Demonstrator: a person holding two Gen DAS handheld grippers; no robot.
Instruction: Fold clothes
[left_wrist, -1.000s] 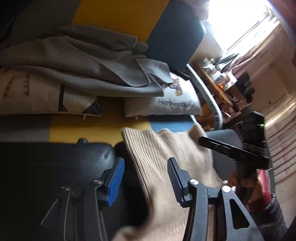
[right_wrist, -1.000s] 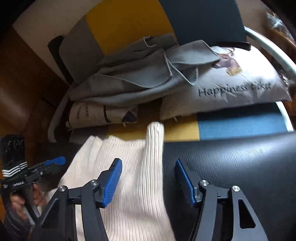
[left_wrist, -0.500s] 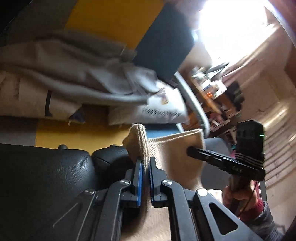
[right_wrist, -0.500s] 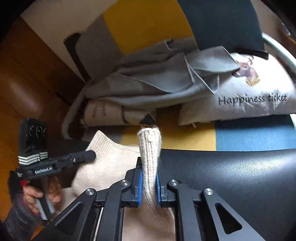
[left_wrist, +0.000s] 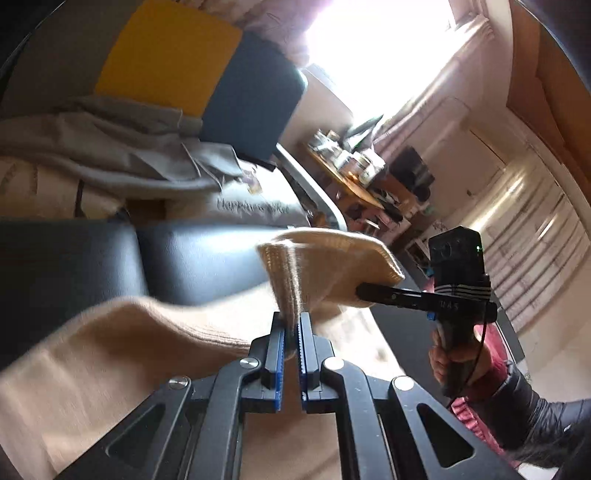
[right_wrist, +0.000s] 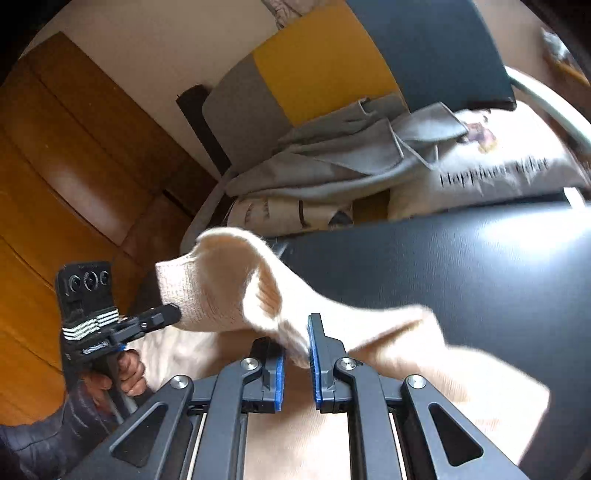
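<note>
Item: cream ribbed knit (left_wrist: 325, 266), lifted above black leather seat (left_wrist: 192, 258), lower part draped toward me.

My left gripper (left_wrist: 291, 325): jaws nearly closed, pinching one corner of knit edge.

My right gripper (right_wrist: 295, 343): jaws narrowly apart, knit edge clamped between blue pads (right_wrist: 313, 354).

Edge stretched between both grippers, blurred.

Behind seat: grey garment (right_wrist: 332, 166) heaped over printed cushion (right_wrist: 509, 173); yellow backrest panel (right_wrist: 321, 66); dark blue backrest panel (right_wrist: 432, 48).

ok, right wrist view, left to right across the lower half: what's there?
Wooden panelling → person's hand gripping the left gripper → cream knit sweater → right gripper, jaws pinching the knit → black leather cushion.
</note>
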